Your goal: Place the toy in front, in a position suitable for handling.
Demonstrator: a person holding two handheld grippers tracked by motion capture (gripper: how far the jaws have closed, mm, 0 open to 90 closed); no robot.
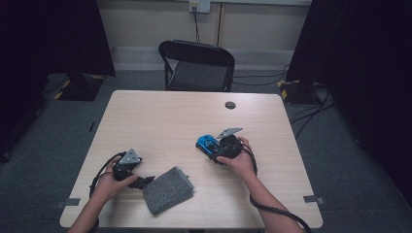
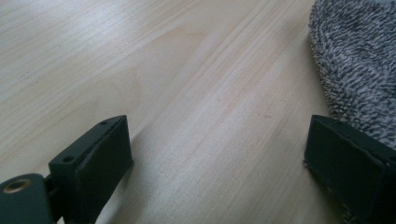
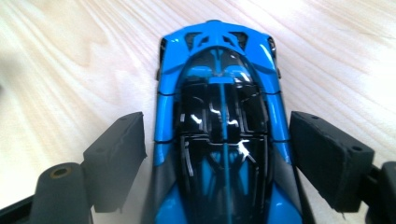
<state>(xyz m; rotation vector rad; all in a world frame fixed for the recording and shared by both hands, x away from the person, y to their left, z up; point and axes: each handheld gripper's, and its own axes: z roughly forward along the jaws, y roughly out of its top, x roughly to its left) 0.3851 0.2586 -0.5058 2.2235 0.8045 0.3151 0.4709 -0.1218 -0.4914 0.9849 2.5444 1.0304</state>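
A blue and black toy car (image 1: pixel 206 142) (image 3: pixel 219 107) stands on the pale wooden table (image 1: pixel 165 116), right of its middle. My right gripper (image 1: pixel 211 148) (image 3: pixel 217 121) straddles the car's rear half. Its jaws are open, and a thin gap shows on the left side of the car. A folded grey fleecy cloth (image 1: pixel 167 189) (image 2: pixel 359 60) lies near the front edge. My left gripper (image 1: pixel 145 181) (image 2: pixel 217 149) rests low on the table just left of the cloth, open wide with bare wood between its jaws. Its right jaw sits at the cloth's edge.
A black folding chair (image 1: pixel 199 65) stands behind the table's far edge. A small dark round cap (image 1: pixel 230 105) is set into the tabletop at the back right. Cables trail from both grippers past the person's forearms. Dark curtains and stands flank the room.
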